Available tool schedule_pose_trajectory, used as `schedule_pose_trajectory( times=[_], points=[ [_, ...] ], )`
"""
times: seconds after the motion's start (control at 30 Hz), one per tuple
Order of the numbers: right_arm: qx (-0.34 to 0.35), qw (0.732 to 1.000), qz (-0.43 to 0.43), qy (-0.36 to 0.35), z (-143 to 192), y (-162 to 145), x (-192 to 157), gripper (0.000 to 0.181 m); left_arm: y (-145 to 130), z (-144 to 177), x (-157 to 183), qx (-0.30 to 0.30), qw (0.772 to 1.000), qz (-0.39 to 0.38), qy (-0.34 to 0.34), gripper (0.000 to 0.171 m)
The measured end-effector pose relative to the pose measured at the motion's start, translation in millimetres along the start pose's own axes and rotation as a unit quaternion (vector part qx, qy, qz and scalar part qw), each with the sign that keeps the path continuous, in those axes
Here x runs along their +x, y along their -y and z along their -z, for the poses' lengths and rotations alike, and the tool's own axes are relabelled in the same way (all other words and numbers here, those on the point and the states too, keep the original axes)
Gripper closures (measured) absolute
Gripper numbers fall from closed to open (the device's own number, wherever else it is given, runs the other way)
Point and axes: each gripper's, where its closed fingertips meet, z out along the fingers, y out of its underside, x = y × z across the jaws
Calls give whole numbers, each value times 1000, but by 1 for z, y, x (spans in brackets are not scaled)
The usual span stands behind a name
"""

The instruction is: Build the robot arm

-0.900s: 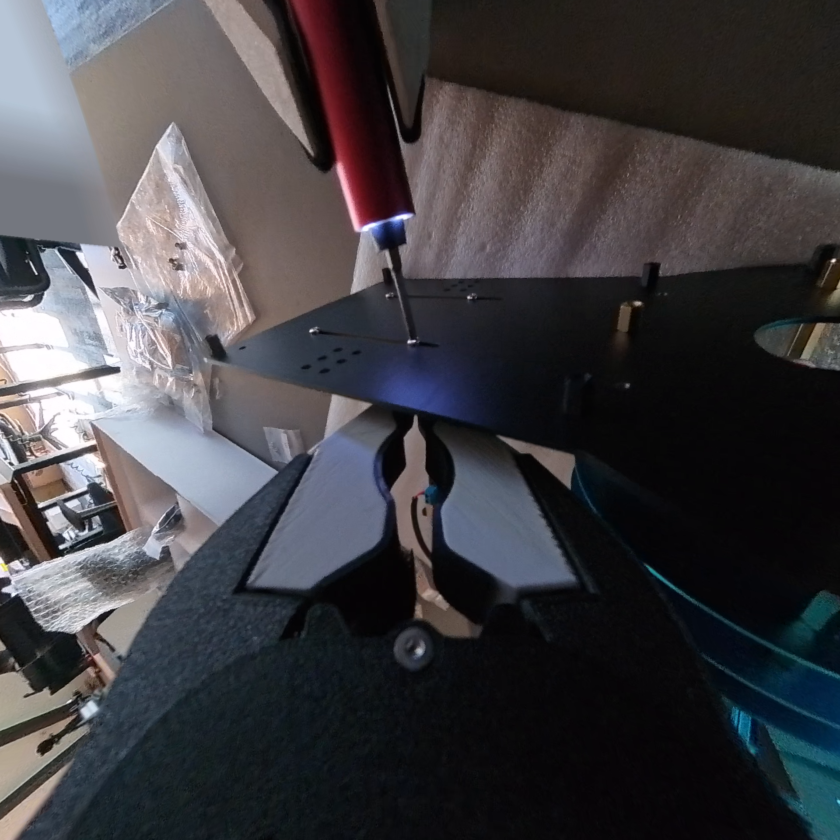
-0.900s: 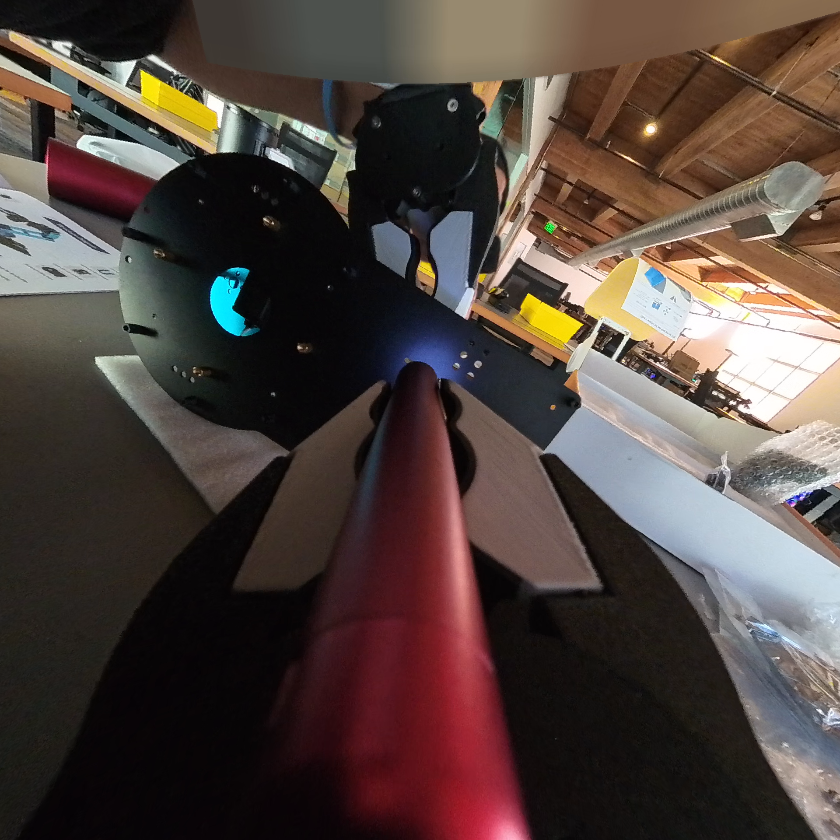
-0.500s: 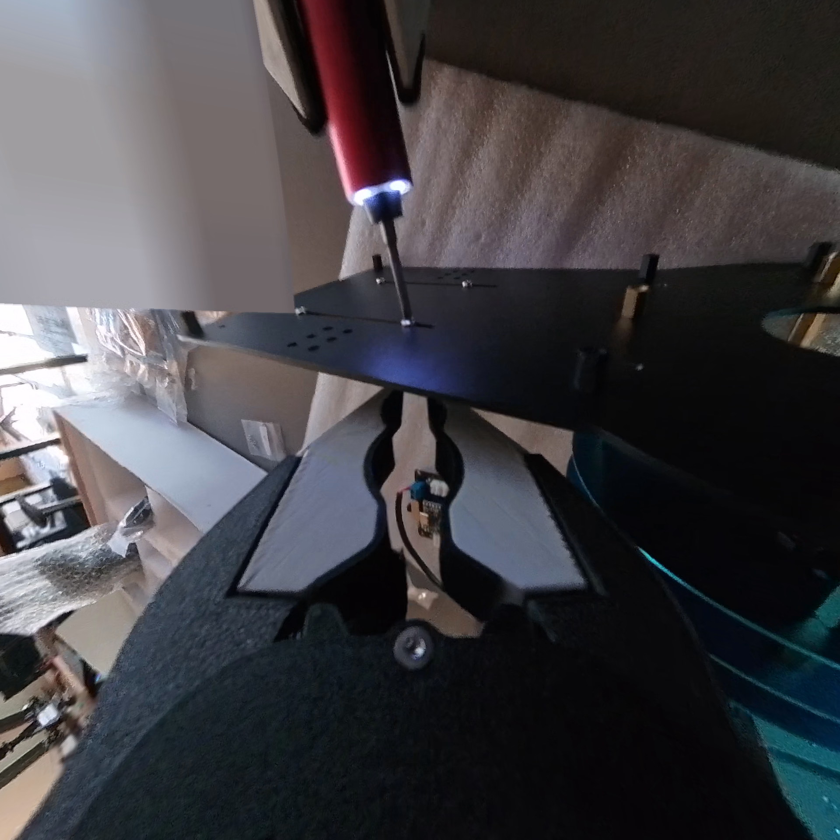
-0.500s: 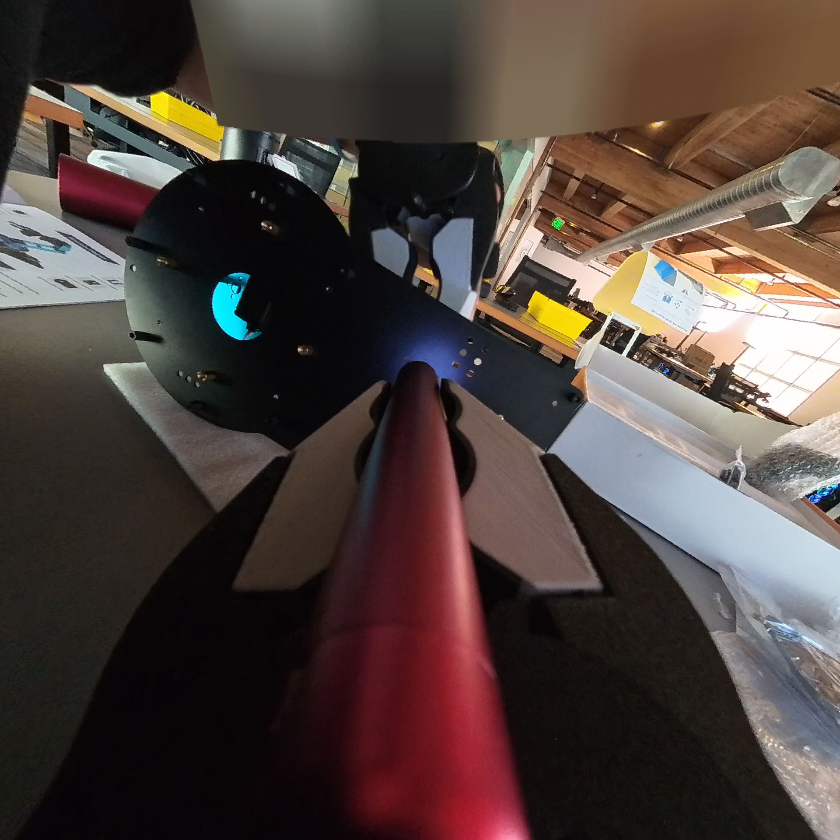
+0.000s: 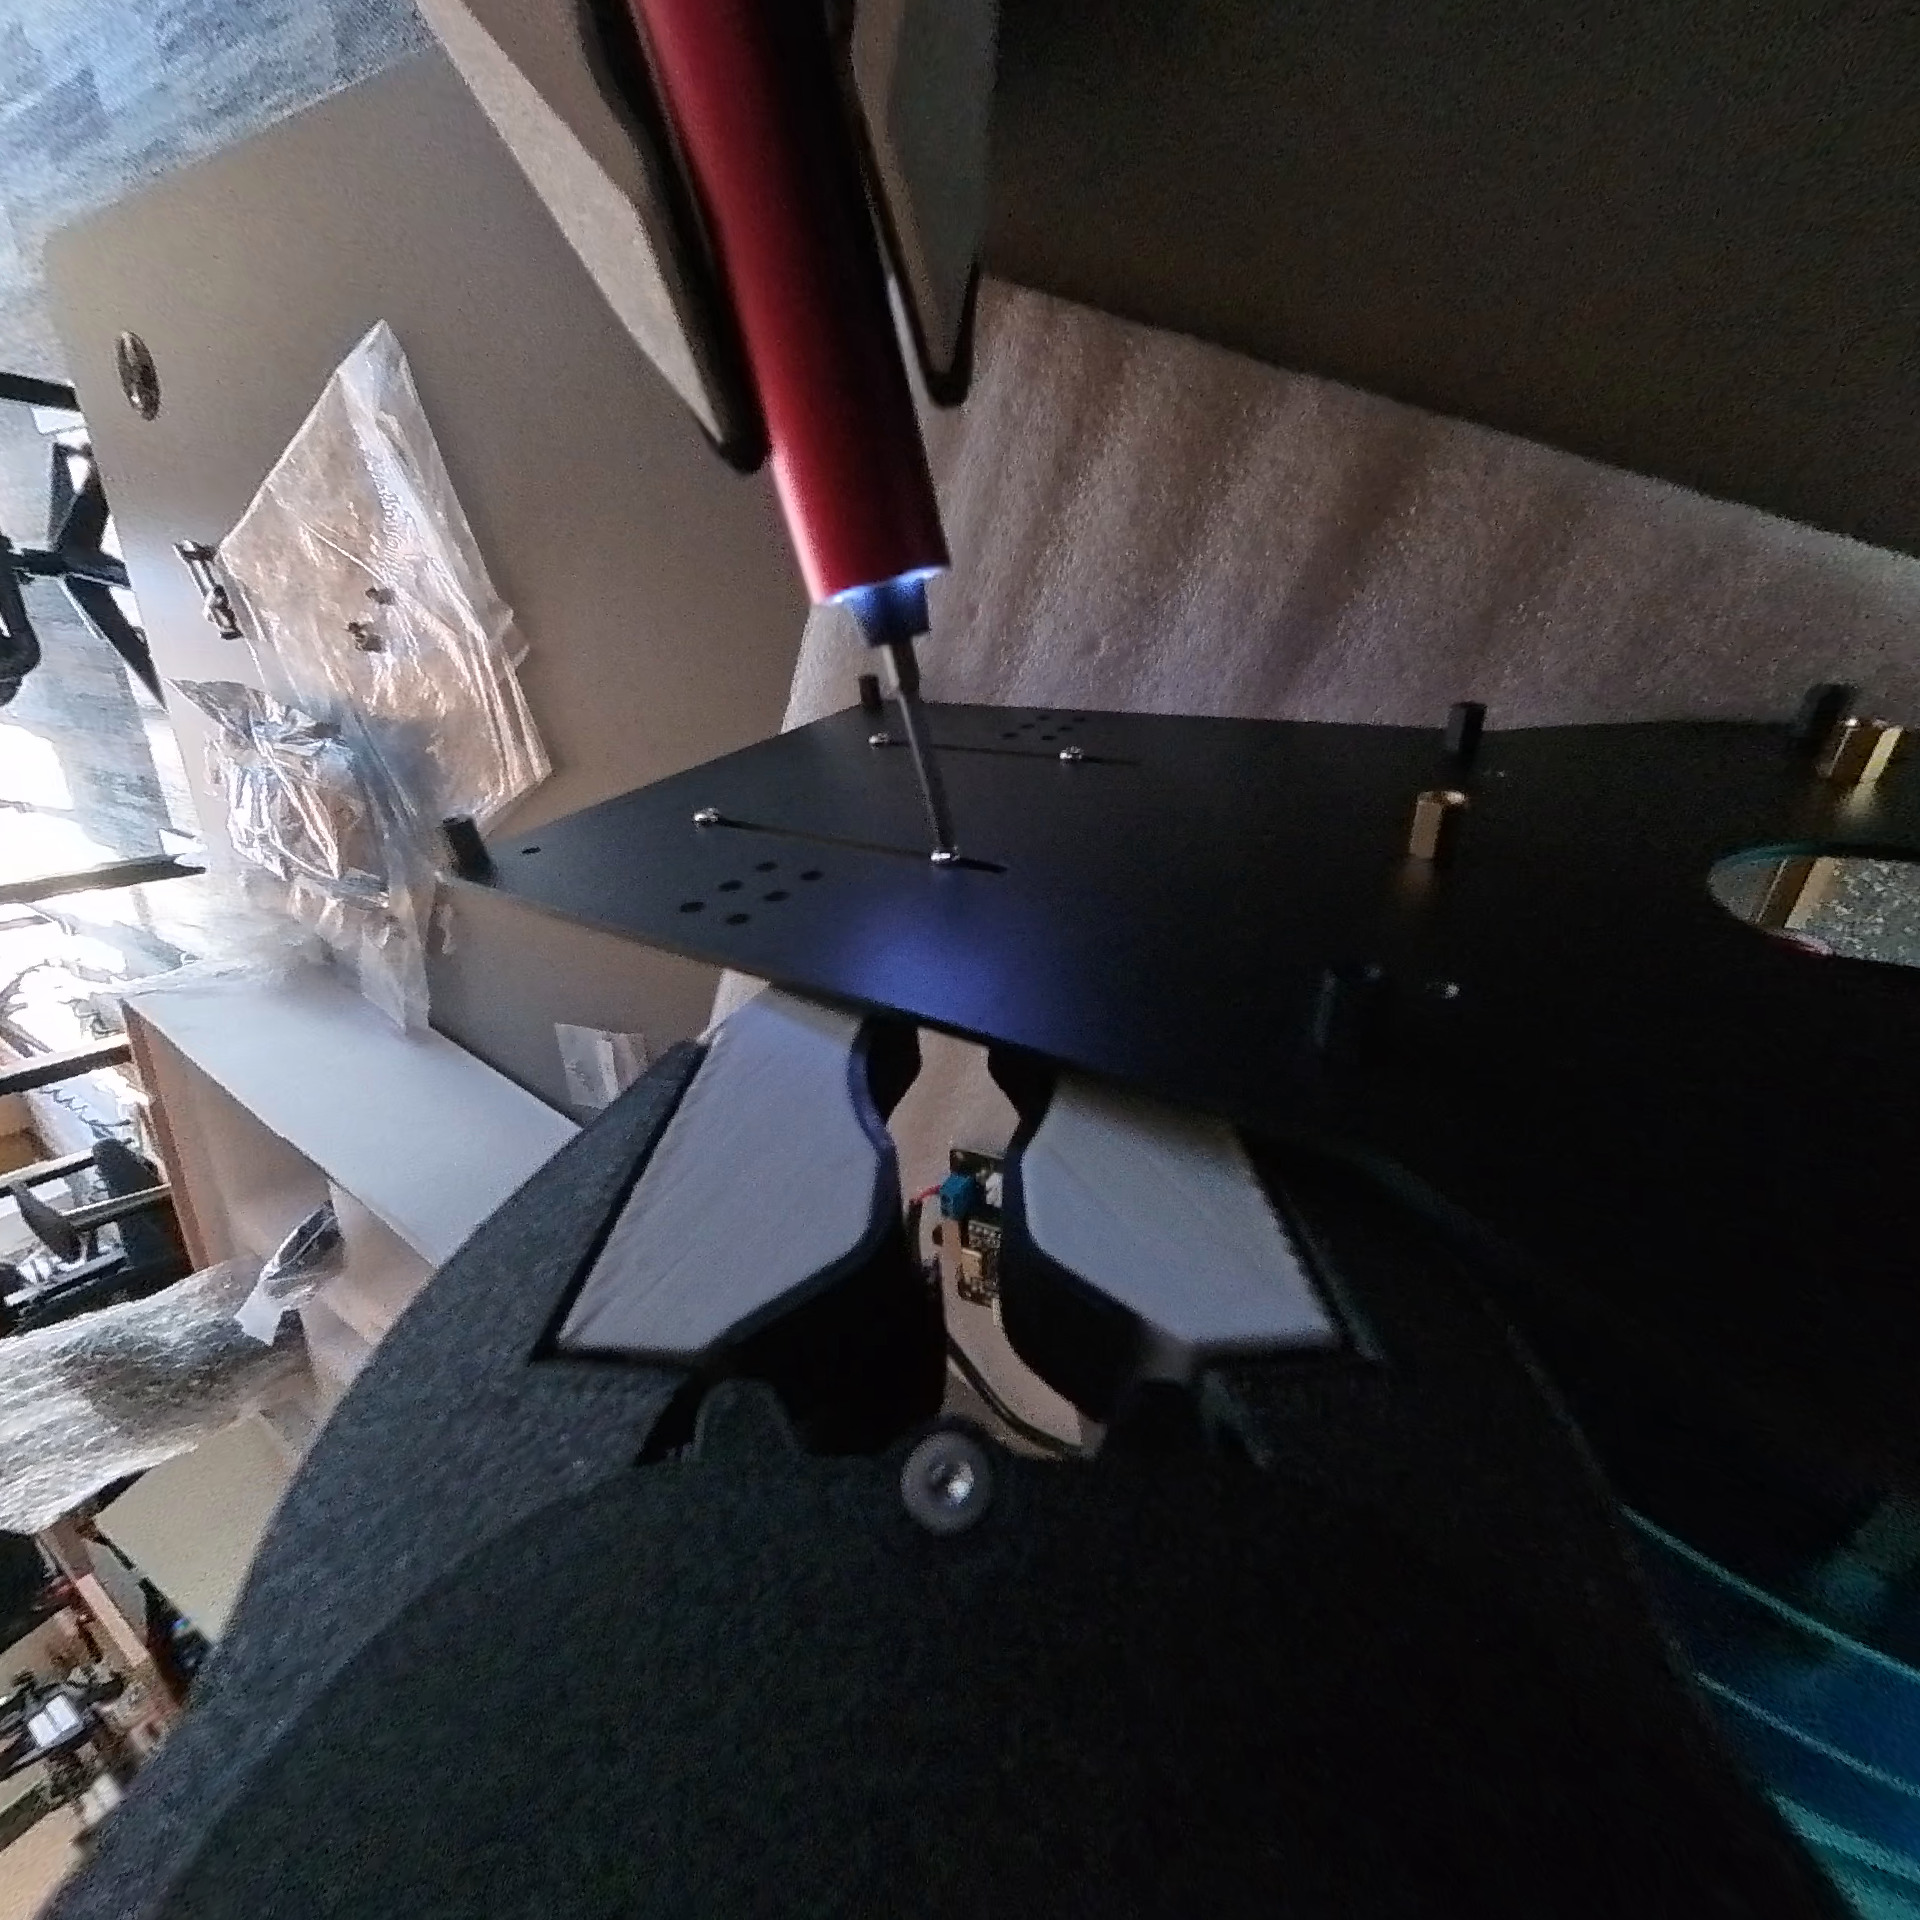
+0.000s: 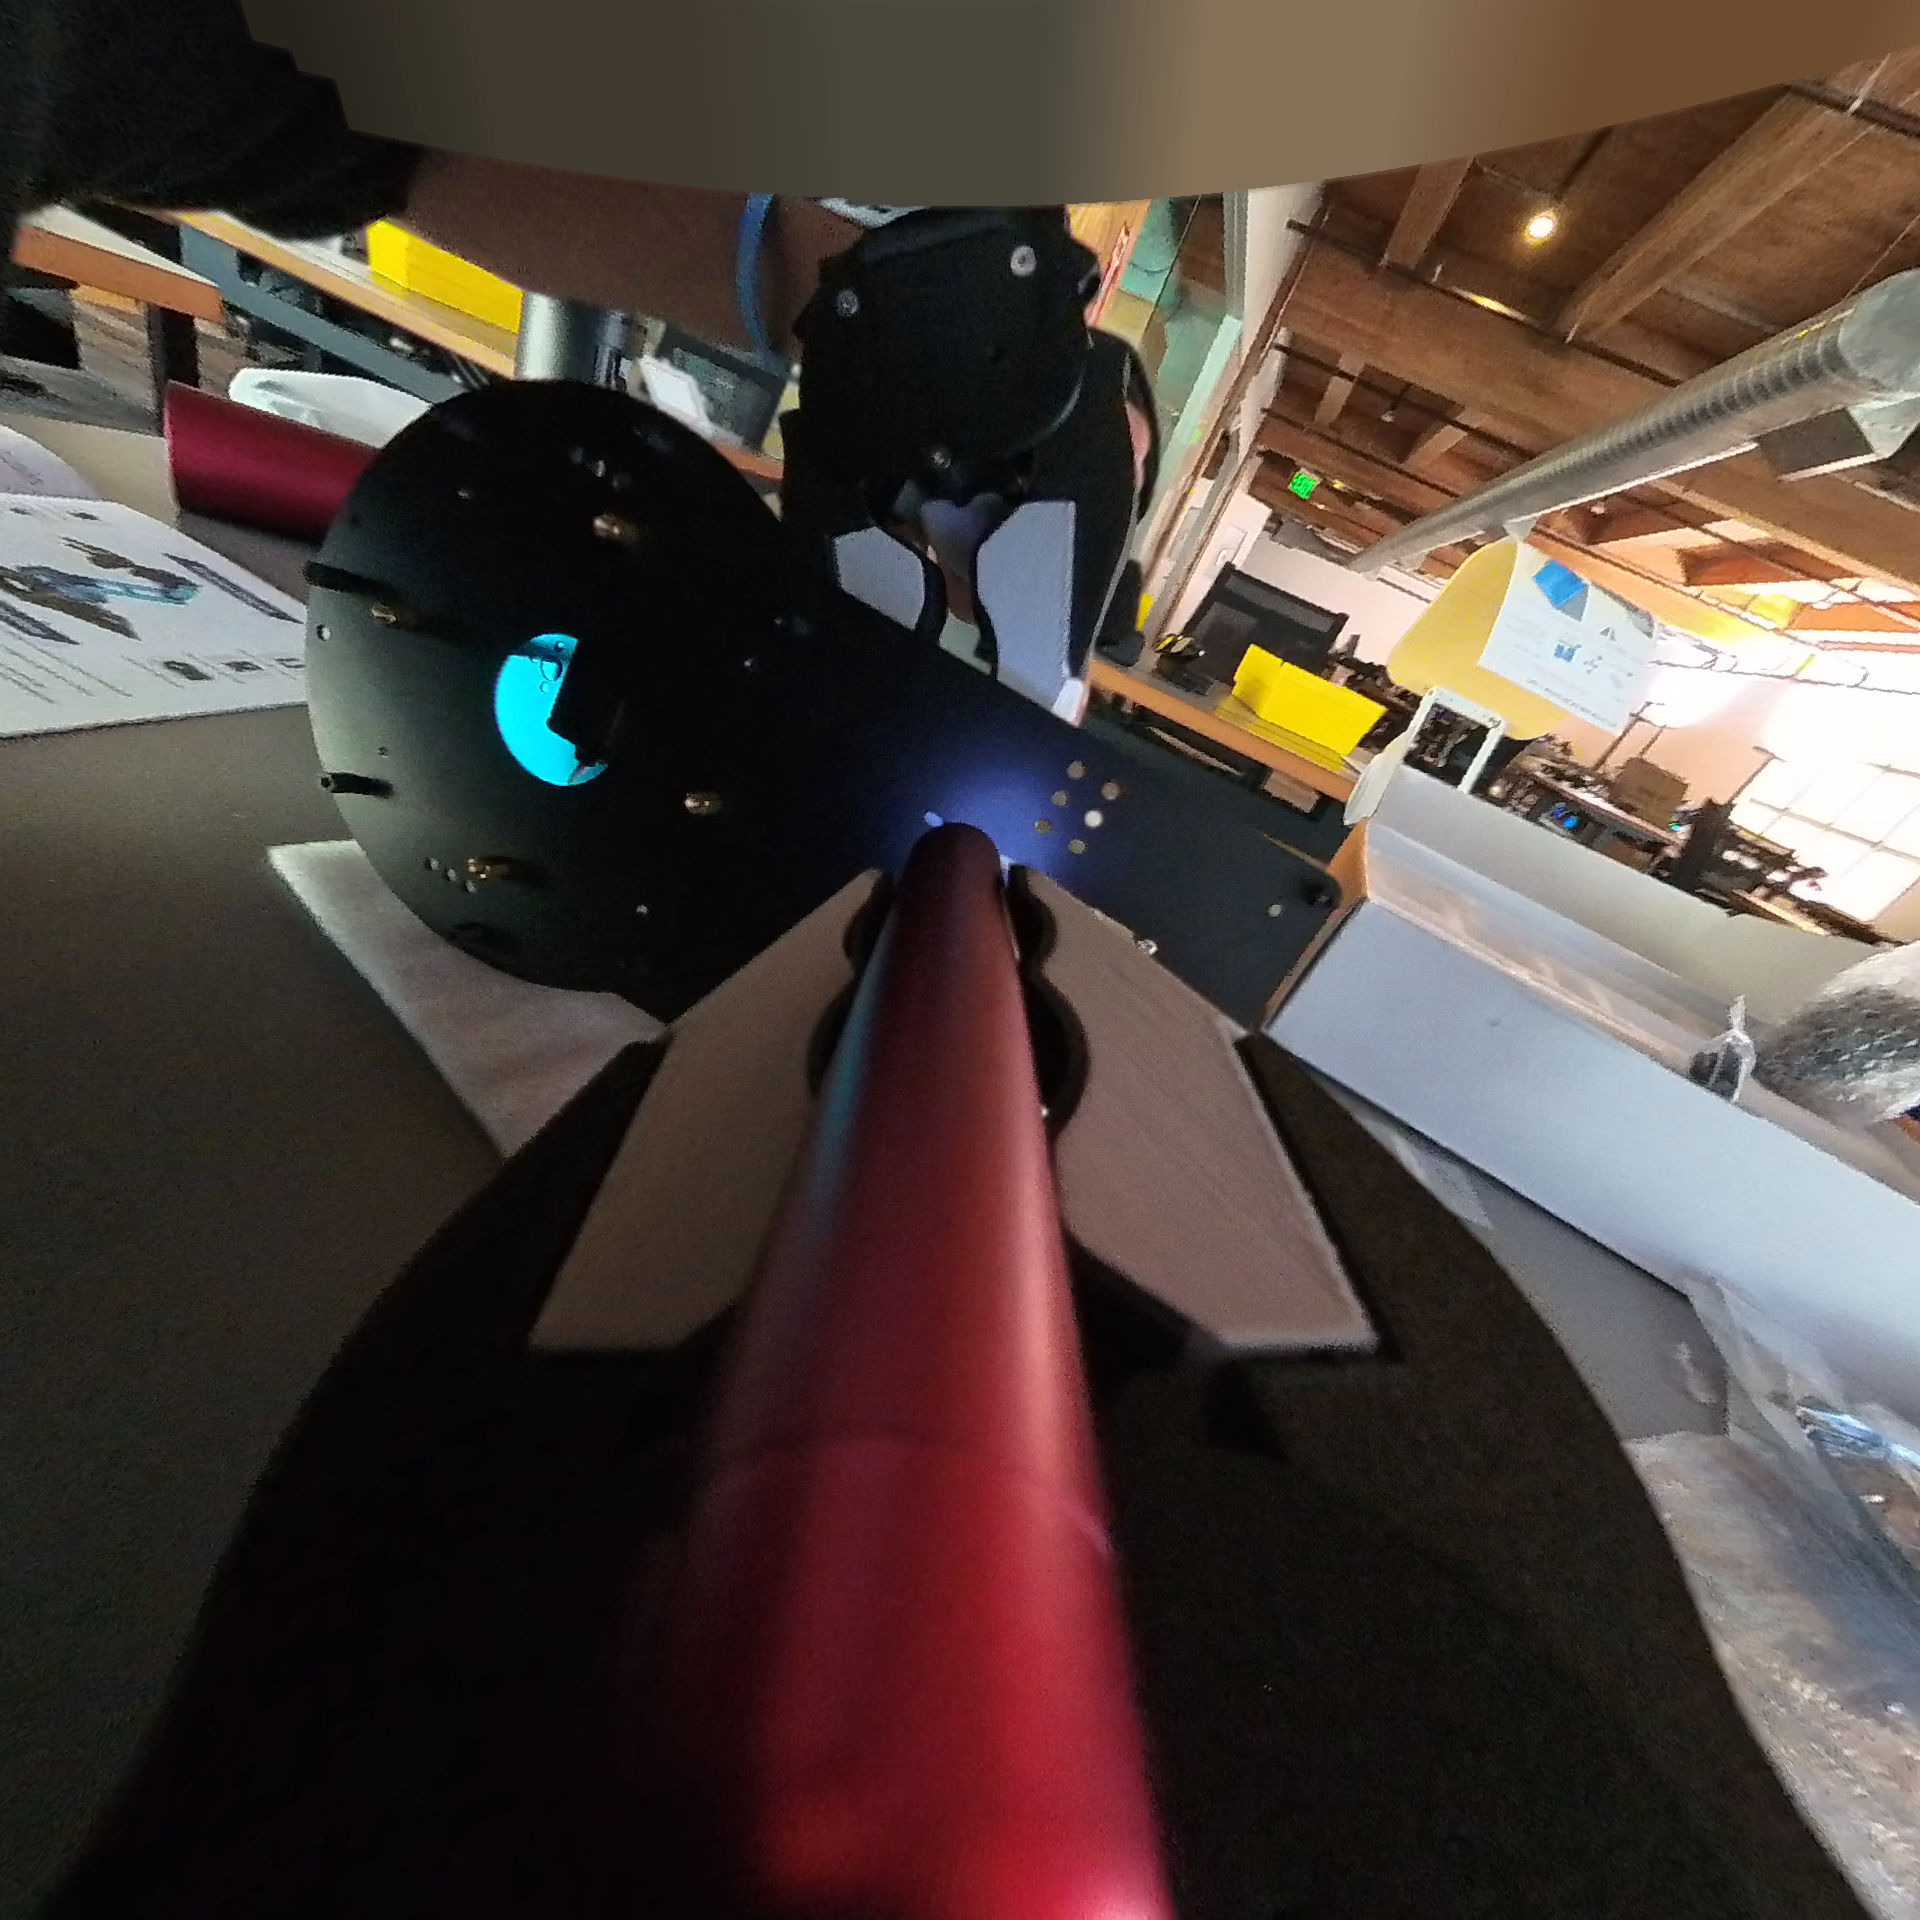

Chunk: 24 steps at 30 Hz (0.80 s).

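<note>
My right gripper (image 6: 954,883) is shut on a red electric screwdriver (image 6: 914,1351) with its tip light on. In the left wrist view its bit (image 5: 923,769) rests on a small screw (image 5: 942,855) at the end of a slot in a black metal plate (image 5: 1195,904). The plate (image 6: 727,831) stands on edge on a white foam sheet (image 6: 436,977). My left gripper (image 5: 948,1049) reaches in behind the plate, jaws a little apart, tips hidden. A small circuit board (image 5: 977,1216) with wires shows in the gap. The left gripper (image 6: 971,665) also shows above the plate in the right wrist view.
Brass standoffs (image 5: 1439,821) stick out of the plate; a teal part (image 6: 535,707) shows through its round hole. Bags of hardware (image 5: 374,582) and a white box (image 6: 1558,1039) lie to the right, a printed sheet (image 6: 114,623) and a red cylinder (image 6: 249,468) to the left. One gripper's finger ends stand about 7 cm off the other's. The plate (image 6: 727,831) sits 6 cm or so from the ends of my left fingers. Seen from the left wrist view (image 5: 1356,821) as well.
The gap between my left gripper's jaws has widened, showing more of the circuit board. The screwdriver bit stays on the same screw. Both views have shifted slightly.
</note>
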Motion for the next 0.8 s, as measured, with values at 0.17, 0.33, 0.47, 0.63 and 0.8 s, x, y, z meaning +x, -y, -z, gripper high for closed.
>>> schedule_pose_trajectory(
  times=[0.17, 0.33, 0.47, 0.63, 0.8],
  points=[
    [-27, 1000, -5, 14, 4, -5, -6, 162, 0, 0, -1, 1, 1000, -3, 12, 171],
    [11, 1000, 2, 4, 10, 10, -6, 174, 0, -1, -2, -3, 1000, 4, 28, 170],
    [-9, 999, -33, 19, 18, 4, -2, 175, -11, 4, -1, -57, 997, 34, 40, 169],
    [-98, 989, -110, -6, 46, -25, 11, 165, -20, 45, -7, -124, 984, 116, 59, 160],
    [-197, 973, -120, 5, 71, -58, 6, 161, 2, 89, -27, -140, 963, 173, 154, 158]
  ],
)
